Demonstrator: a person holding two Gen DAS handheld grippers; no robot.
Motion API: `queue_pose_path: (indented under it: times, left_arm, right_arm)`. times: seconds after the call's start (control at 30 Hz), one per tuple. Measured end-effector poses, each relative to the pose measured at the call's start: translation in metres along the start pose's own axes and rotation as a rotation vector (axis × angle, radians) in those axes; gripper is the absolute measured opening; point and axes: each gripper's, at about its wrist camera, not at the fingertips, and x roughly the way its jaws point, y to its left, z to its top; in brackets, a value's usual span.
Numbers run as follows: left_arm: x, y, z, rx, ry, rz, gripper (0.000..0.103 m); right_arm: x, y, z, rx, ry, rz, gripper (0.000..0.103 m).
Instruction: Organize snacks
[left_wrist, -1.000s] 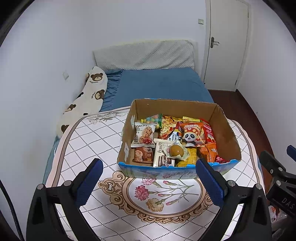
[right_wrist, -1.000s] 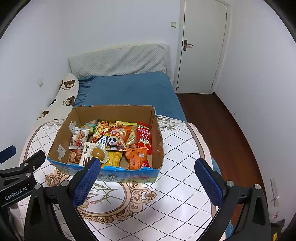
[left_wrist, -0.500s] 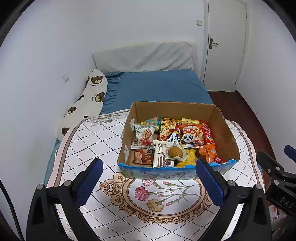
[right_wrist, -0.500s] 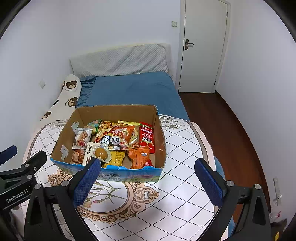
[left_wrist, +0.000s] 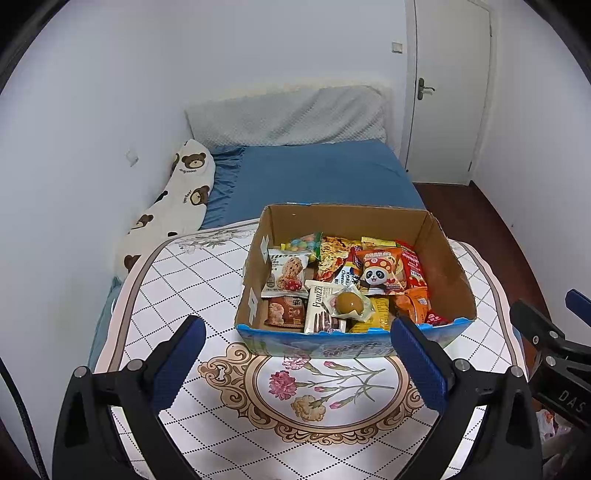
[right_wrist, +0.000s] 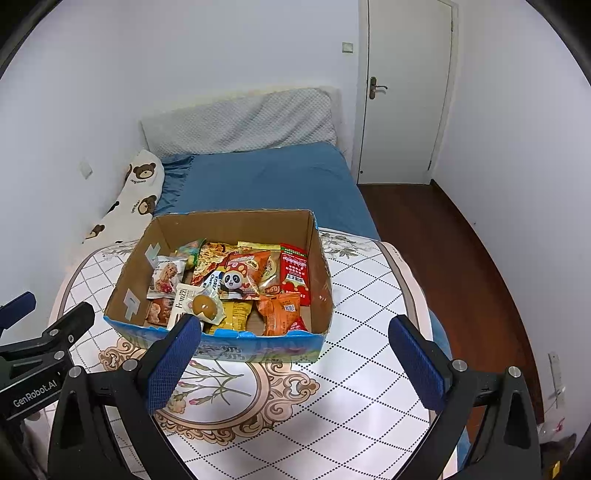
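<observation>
Snack packets in mixed wrappers lie loosely piled inside the open brown cardboard box with a blue printed front, which stands on the bench under its white diamond-and-flower patterned cloth. None shows on the cloth outside the box, so the scene fits snacks already gathered as well as snacks awaiting sorting. Your left tool and right tool both hover short of the box's near wall, blue pads spread wide, holding nothing. If you reach in, come down from above to clear the near wall, and pinch one packet by a flat edge. The clear-wrapped round brown cake sits on top; grip it lightly.
</observation>
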Motion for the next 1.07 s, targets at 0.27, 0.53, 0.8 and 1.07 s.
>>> queue_pose_path:
  times: [0.27,0.53,0.8,1.07]
  left_arm:
    - [-0.0021,-0.0003,0.0008,-0.002,-0.002,0.001,0.103]
    - [-0.002,-0.0003,-0.0004,0.0,-0.003,0.001,0.103]
    - [-0.0081,0.0035,0.0009,-0.006,-0.004,0.007,0.103]
    - [-0.0097,0.0032,-0.0014,-0.006,-0.023,0.009,0.103]
  right_arm:
    - [-0.0037,-0.0007,-0.0007,0.004,0.005,0.007,0.103]
    - [-0.004,-0.0015,-0.0005,0.005,0.002,0.008,0.103]
    - [-0.0043,0.0008,-0.0003,0.001,0.003,0.016,0.103]
    - [-0.0047,0.0022,-0.0013,0.001,0.001,0.014,0.103]
